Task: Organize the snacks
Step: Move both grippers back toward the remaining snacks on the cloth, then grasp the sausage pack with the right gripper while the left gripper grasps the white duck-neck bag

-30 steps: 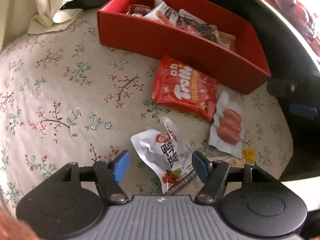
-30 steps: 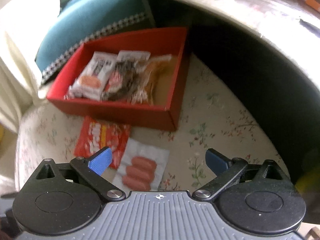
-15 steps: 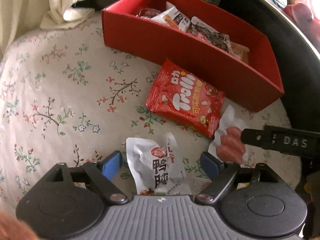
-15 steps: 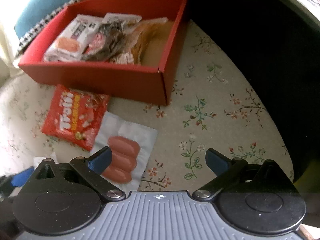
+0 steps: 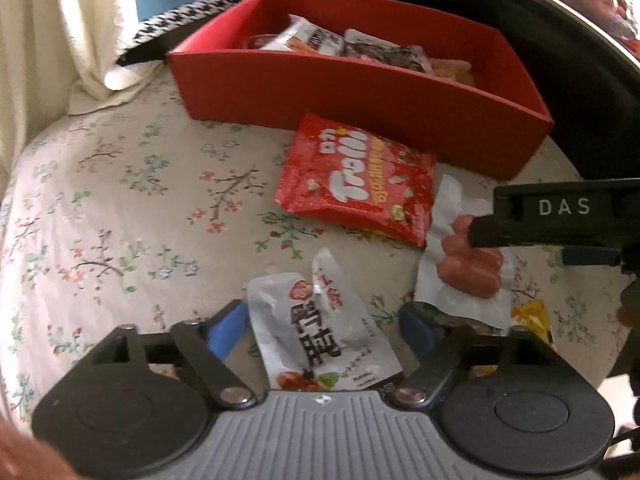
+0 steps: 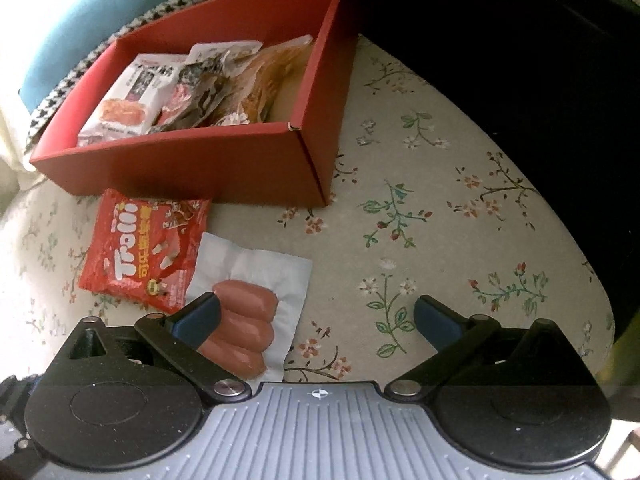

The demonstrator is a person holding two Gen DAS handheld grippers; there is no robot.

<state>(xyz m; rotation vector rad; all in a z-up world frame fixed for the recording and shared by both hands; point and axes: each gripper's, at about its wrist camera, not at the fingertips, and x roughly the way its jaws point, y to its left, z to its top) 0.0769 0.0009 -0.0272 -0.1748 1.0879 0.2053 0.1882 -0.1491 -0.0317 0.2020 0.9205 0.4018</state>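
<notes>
- Left wrist view showed the left gripper (image 5: 322, 330) with its jaws opening wide, a silver-white snack pouch (image 5: 320, 332) lying flat between the blue pads (image 5: 226, 328), which did not yet press on it.
- Right wrist view showed the right gripper (image 6: 316, 320) with jaws set far apart and gripping nothing; its left pad (image 6: 198, 318) hung over a clear sausage pack (image 6: 248, 316), the other over bare floral cloth (image 6: 440, 200).
- Both loose packs lay on the cloth in front of the red box (image 6: 200, 160), which already held several packets; a red Trolli bag (image 5: 360, 184) rested between the pouch and the box's near wall, and the sausage pack's corner was just beside it.
- Done well, the step would likely call for each gripper to centre over its own pack before closing, the right one shifting toward the sausages so that both pads straddled them.
- Flat film packs probably slip, so pinching a raised fold or edge would seem safer than pressing down.
- With the right gripper's arm (image 5: 560, 216) reaching close beside the left, one lift at a time looked the wiser course.
</notes>
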